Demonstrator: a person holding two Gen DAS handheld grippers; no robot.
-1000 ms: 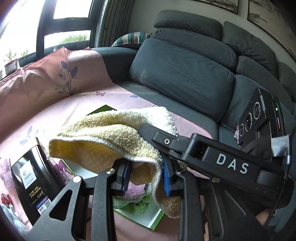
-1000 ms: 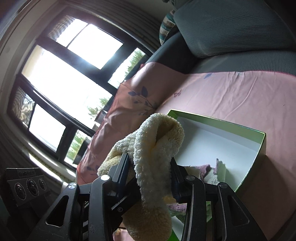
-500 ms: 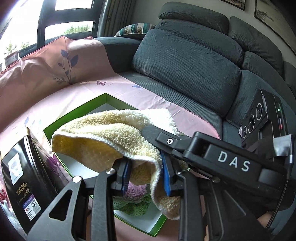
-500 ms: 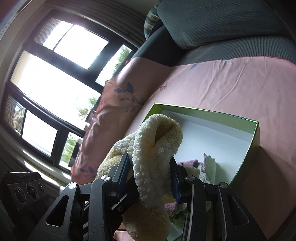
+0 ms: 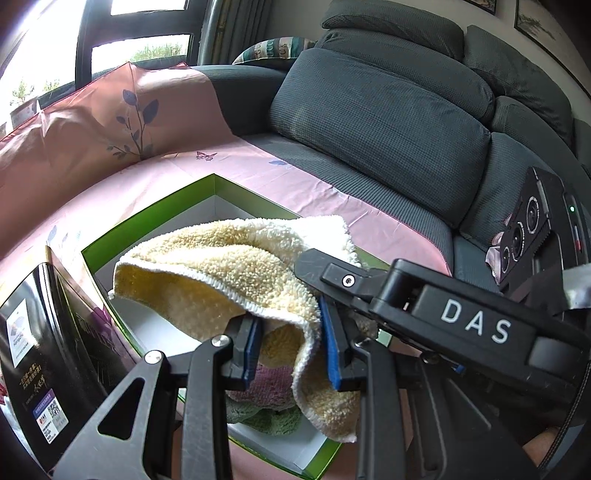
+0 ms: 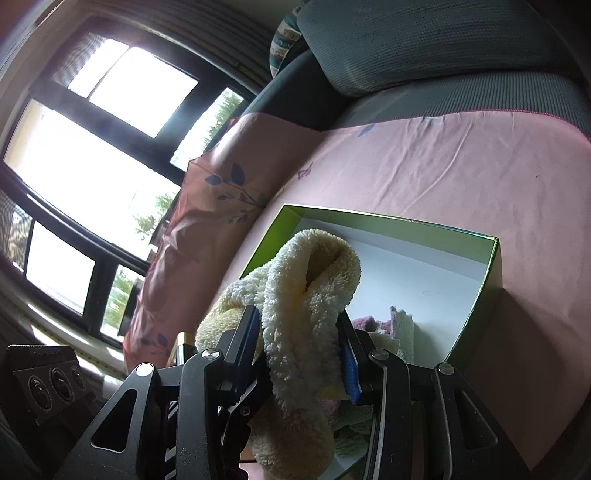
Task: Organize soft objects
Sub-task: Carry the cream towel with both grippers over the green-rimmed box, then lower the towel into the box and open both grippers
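The yellow towel (image 5: 221, 273) covers much of the green box (image 5: 147, 218) floor and most of the purple cloth (image 5: 269, 384) and green cloth (image 5: 273, 417) below. Small print on the black packet (image 5: 33, 354) is unreadable. Bright glare hides the view outside the window (image 6: 92, 184)

Fluffy terry towel (image 5: 229, 273) (glossy box (image 5: 147, 221))

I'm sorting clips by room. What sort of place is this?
Most likely a home living room: a dark grey sofa with a patterned cushion, a large window, and framed pictures on the wall.
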